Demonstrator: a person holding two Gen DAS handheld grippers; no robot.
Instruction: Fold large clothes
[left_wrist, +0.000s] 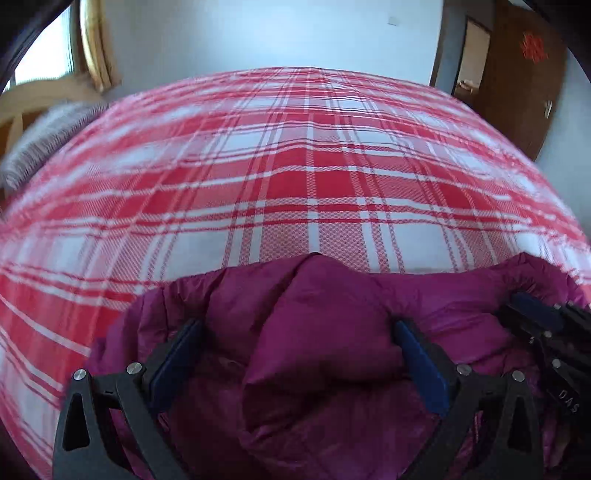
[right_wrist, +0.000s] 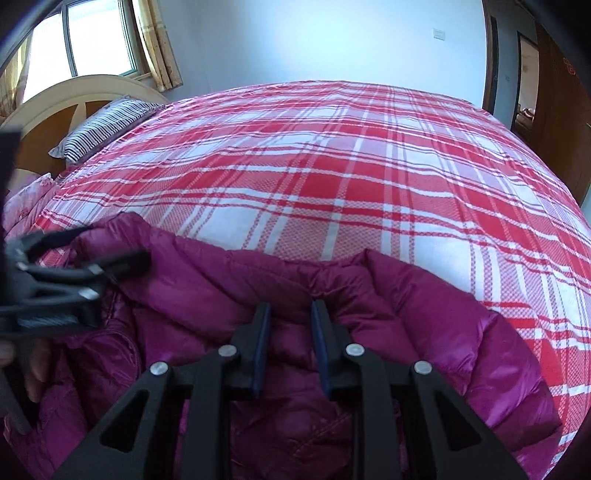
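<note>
One puffy, shiny magenta jacket (right_wrist: 369, 295) lies on checked sheet (right_wrist: 332, 166). Two grippers: left (left_wrist: 295, 328) wide, right (right_wrist: 290, 310) narrow, fabric between.

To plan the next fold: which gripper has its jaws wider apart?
The left gripper: its jaws stand wide apart, with a bulge of the jacket between them. The right gripper shows only a narrow gap.
</note>
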